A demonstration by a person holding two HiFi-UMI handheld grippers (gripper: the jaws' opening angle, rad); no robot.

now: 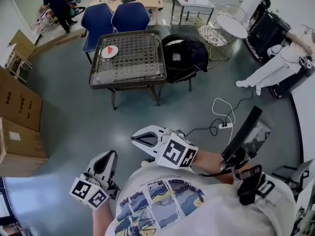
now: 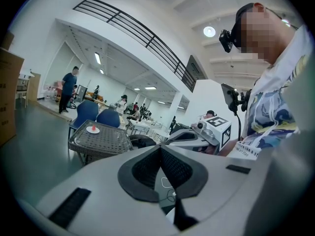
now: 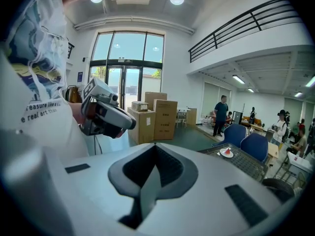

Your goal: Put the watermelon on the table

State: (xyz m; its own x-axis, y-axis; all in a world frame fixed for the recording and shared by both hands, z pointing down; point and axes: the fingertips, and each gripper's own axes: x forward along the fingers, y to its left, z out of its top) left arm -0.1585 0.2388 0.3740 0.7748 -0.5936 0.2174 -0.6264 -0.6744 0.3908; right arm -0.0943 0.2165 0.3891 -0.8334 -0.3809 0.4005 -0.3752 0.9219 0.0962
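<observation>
Shirt (image 3: 37, 113) says "real art". Left gripper (image 1: 111, 154) and right gripper (image 1: 135, 139) are both pinched together, empty. Watermelon (image 1: 110, 49) sits on the far table (image 1: 125, 83), boxes (image 1: 17, 107) nearby.

Straight ahead: grey floor (image 1: 123, 119) lies open from my chest to the table (image 1: 127, 84). Wide lane, flat.

Table's near edge and left side: free to come at.

Far side: two blue chairs (image 1: 130, 17) stand close against it.

Right side: black chair (image 1: 184, 58) just beside the tabletop blocks that flank.

Tabletop: plate (image 1: 109, 51) sits near the far left corner; the rest of the perforated surface is free.

Left of the lane: cardboard boxes (image 1: 17, 107) line the edge of the floor.

Right of the lane, low down: white cable and power strip (image 1: 225, 125) trail on the floor.

Farther right: seated person's legs (image 1: 263, 75) stretch out over the floor; round white table (image 1: 231, 26) beyond.
</observation>
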